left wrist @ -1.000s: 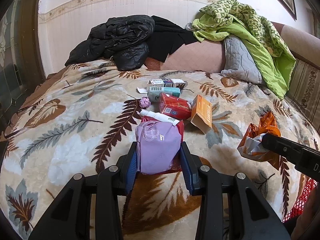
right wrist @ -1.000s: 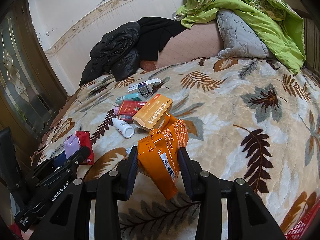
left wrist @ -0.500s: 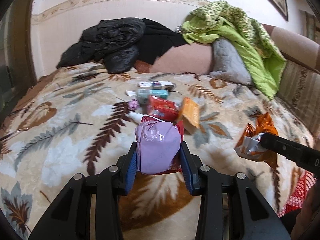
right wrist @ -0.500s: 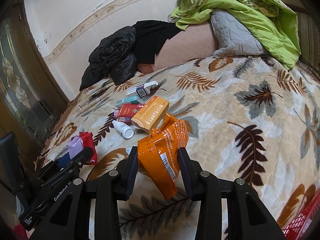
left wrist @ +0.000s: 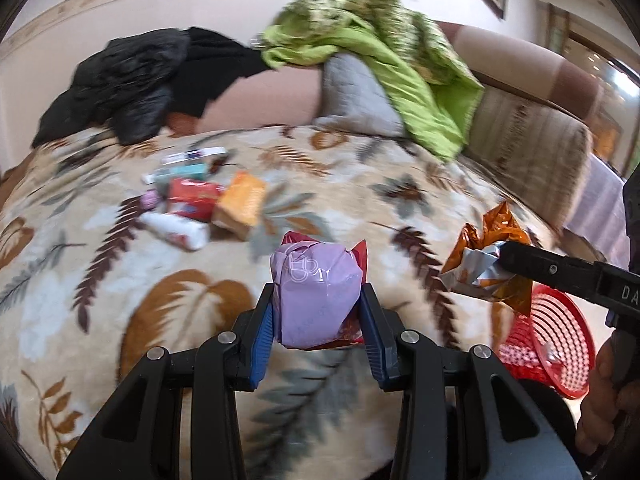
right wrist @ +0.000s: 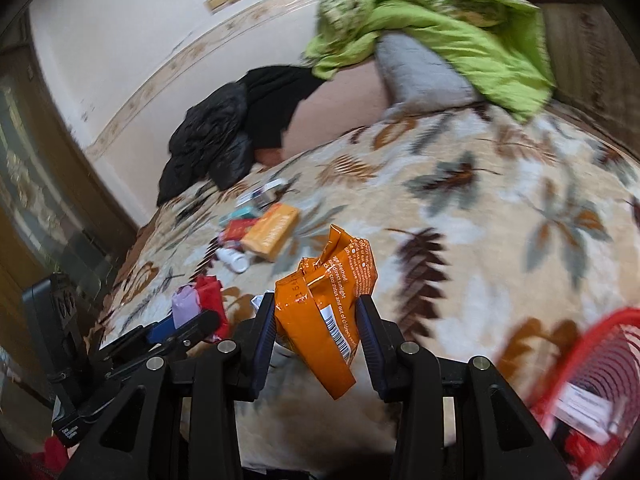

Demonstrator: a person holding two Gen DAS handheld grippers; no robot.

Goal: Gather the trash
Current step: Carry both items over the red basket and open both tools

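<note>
The red basket (right wrist: 592,364) is blurred and cut off by the edge.

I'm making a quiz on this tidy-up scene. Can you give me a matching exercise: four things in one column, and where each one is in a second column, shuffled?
Things:
1. lilac packet
2. orange foil bag
3. orange box
4. red basket

Places:
A. lying on the leaf-patterned blanket among the other litter
B. clamped in the right gripper
C. beside the bed, with some litter already inside
D. clamped in the left gripper, together with a red wrapper

Pairs: 1-D, 2-B, 3-A, 4-C
</note>
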